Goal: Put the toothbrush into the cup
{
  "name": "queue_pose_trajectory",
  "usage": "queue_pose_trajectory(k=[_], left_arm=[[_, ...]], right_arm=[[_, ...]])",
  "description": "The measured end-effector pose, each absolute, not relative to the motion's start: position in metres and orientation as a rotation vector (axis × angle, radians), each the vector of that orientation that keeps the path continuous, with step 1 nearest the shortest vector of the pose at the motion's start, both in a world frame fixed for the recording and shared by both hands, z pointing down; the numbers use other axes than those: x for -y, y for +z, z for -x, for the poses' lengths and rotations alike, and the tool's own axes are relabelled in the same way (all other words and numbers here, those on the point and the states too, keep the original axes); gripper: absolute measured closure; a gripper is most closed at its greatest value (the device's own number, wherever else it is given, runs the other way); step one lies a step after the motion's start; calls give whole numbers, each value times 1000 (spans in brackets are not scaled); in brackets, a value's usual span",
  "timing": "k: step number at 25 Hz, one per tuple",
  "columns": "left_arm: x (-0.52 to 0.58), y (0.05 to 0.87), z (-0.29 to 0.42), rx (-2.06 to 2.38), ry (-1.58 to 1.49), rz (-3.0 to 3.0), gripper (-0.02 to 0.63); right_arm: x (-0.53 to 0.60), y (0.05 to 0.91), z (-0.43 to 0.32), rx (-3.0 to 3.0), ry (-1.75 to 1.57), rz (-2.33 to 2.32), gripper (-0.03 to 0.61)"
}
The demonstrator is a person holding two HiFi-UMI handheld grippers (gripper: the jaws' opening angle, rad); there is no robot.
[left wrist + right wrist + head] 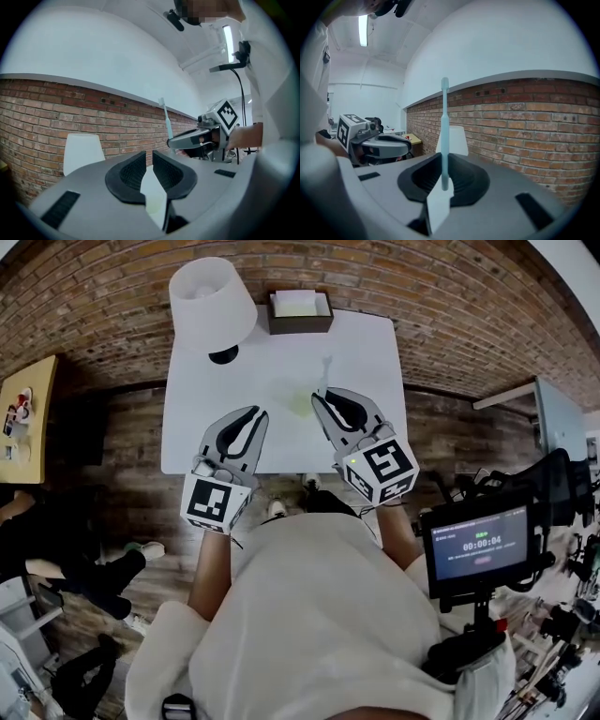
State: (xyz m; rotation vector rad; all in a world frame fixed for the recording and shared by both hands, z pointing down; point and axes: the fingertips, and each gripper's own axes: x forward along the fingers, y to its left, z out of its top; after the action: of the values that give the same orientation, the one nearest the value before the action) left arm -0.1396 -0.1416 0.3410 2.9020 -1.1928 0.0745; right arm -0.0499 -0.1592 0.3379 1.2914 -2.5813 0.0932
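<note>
A pale blue toothbrush stands upright between my right gripper's jaws, which are shut on its handle. From the head view, that gripper hovers over the middle of the white table, the brush pointing away from me. A faint, pale green see-through cup seems to stand on the table just left of the right gripper's tips. My left gripper is near the table's front, its jaws together and holding nothing. In its view, the toothbrush rises from the right gripper.
A white table lamp stands at the far left corner of the table and shows in both gripper views. A dark tissue box sits at the far edge. A brick wall lies beyond. A monitor on a stand is to my right.
</note>
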Motion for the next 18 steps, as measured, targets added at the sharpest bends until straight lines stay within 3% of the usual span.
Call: queue_pose_trajectory(k=[18], left_arm=[[176,364,87,1179,159,-2827,563]], right_arm=[[205,414,28,2609,105,-1031,535]])
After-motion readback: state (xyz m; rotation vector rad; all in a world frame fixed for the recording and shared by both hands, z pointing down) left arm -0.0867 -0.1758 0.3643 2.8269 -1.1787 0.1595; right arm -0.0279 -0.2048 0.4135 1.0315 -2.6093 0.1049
